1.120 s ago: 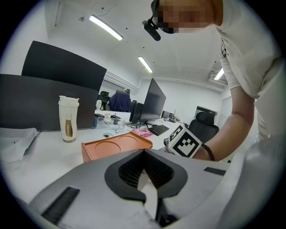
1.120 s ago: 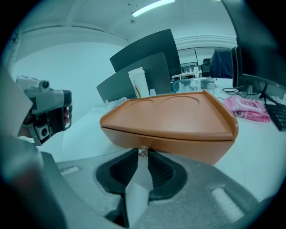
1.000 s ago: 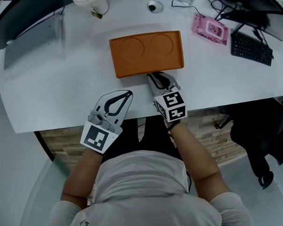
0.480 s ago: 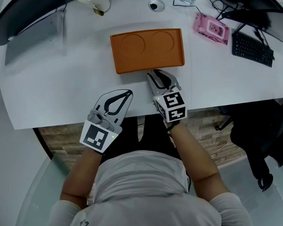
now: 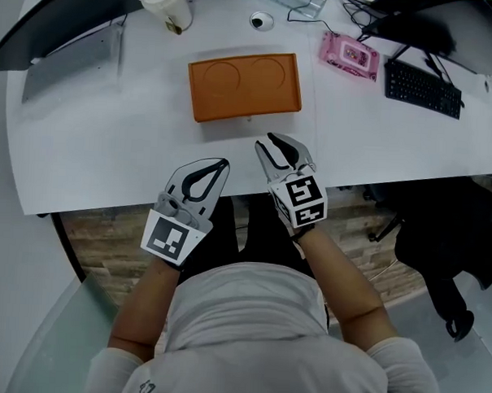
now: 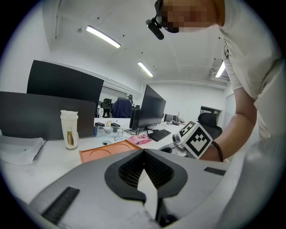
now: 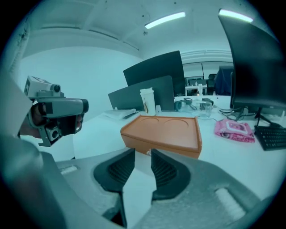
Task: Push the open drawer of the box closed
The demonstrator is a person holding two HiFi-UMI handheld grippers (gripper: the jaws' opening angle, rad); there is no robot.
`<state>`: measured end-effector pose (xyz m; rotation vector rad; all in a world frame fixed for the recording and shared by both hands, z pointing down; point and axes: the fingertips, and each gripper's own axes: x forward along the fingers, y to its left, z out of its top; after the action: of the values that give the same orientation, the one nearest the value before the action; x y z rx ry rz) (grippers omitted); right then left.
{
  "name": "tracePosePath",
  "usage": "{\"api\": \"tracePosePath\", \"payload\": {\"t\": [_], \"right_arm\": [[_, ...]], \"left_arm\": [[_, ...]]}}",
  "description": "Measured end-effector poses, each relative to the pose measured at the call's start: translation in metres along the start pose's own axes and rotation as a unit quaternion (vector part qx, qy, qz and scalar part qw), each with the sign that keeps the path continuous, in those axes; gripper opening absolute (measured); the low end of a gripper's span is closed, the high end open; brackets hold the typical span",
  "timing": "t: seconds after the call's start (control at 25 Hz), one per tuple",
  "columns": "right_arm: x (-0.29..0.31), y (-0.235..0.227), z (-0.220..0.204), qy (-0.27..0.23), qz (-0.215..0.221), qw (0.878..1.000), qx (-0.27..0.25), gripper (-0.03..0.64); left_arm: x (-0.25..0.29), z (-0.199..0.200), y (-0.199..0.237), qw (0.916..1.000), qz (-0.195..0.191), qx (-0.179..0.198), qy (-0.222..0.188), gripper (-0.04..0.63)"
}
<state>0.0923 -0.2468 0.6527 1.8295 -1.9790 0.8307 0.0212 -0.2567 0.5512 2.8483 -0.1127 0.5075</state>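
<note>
The orange box (image 5: 244,84) lies flat on the white table (image 5: 109,153), its lid with two round recesses, its front face flush with a small knob (image 5: 249,118). In the right gripper view the box (image 7: 165,129) sits just ahead of the jaws. My right gripper (image 5: 271,141) hovers a little in front of that face without touching it; its jaws are opening and nothing is between them (image 7: 143,152). My left gripper (image 5: 224,160) rests at the table's near edge, left of the right one, with its tips together (image 6: 143,150) and empty.
At the back of the table stand a white cup (image 5: 166,7), a pink packet (image 5: 350,51), a black keyboard (image 5: 422,87) and a grey laptop (image 5: 73,62). Monitors rise behind them. The table's near edge runs just under both grippers.
My right gripper's tips were against the box's front edge; now they have drawn back toward me, leaving bare table between, and the jaws have spread. The left gripper has stayed put.
</note>
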Motion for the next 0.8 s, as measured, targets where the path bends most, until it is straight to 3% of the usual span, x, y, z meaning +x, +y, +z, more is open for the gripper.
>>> {"api": "tracePosePath", "payload": {"t": [0.48, 0.8], "right_arm": [[-0.131, 0.026, 0.095, -0.112, 0.005, 0.989, -0.093, 0.072], [-0.220, 0.067, 0.160, -0.179, 0.022, 0.974, -0.138, 0.005]], "left_arm": [[-0.041, 0.096, -0.069, 0.9940, 0.039, 0.058, -0.084, -0.002], [-0.078, 0.160, -0.106, 0.9892, 0.052, 0.062, -0.122, -0.002]]}}
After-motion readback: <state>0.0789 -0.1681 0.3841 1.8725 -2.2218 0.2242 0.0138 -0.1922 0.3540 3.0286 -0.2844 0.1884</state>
